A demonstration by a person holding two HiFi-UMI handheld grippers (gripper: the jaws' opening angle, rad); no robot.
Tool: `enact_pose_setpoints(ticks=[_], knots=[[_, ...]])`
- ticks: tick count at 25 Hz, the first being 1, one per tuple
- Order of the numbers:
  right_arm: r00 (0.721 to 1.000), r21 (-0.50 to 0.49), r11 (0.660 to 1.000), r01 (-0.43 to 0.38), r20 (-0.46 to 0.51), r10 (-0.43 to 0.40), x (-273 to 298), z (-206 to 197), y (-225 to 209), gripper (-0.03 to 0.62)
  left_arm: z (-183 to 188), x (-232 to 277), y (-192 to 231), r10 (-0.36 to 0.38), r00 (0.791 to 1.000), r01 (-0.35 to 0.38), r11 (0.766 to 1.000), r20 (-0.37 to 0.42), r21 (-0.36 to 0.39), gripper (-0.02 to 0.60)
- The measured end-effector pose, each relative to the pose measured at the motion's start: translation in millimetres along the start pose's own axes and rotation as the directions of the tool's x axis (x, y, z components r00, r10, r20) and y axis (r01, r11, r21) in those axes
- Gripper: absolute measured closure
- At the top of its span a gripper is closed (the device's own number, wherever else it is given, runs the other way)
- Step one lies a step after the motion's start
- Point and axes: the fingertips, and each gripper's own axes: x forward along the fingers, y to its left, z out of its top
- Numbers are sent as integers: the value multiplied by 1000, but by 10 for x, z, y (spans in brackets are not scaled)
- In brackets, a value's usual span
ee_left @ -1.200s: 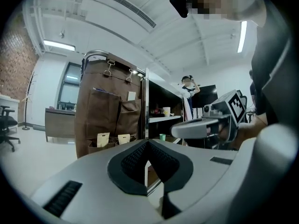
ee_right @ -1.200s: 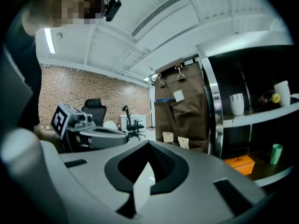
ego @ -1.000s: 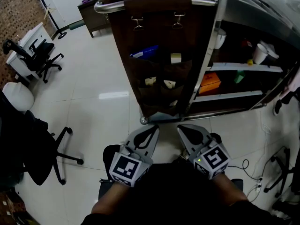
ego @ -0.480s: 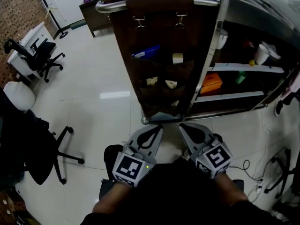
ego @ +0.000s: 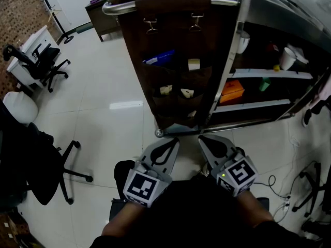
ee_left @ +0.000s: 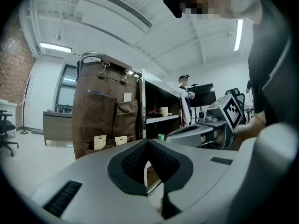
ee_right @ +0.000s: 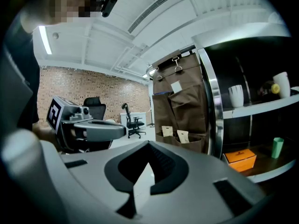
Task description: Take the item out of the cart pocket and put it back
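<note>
Head view: left claw (ego: 168,143) and right claw (ego: 208,141) sit side by side at 6 o'clock, low, well apart from the cart (ego: 235,45). Both are pressed together with nothing between them; each claw's own view confirms it.

The task's things sit in the brown pocket organizer (ego: 176,40) hanging on the cart end at 12 o'clock: a blue item (ego: 159,57) at 11 o'clock, a white card (ego: 194,63) at 1 o'clock, and pale packets (ego: 165,89) in the lower row. I can't tell which one is the target.

Risks as I judge them:
- Wrong pick: the pockets are close together and their contents look alike.
- A claw going in pressed together would push the soft fabric instead of entering, so I'd spread it first.
- The organizer hangs from two clips (ego: 151,25). A hard pull could swing it or unhook it.
- Thin packets could slip or fold in the pinch.
- Putting the item back needs the pocket mouth open, and a slack lip may block it.

Writing: only the square black-and-white patterns on the marker cubes (ego: 140,186). Print on the blue item and the orange box (ego: 231,91) is too small to read.
</note>
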Motion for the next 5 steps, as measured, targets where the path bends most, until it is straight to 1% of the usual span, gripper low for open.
enact_pose_setpoints(ticks=[5], knots=[[1000,0,1000,-10,-1,10,23,-12,34,583,-8,-19,-5,-1,1000,1,1000,0,-3,581]])
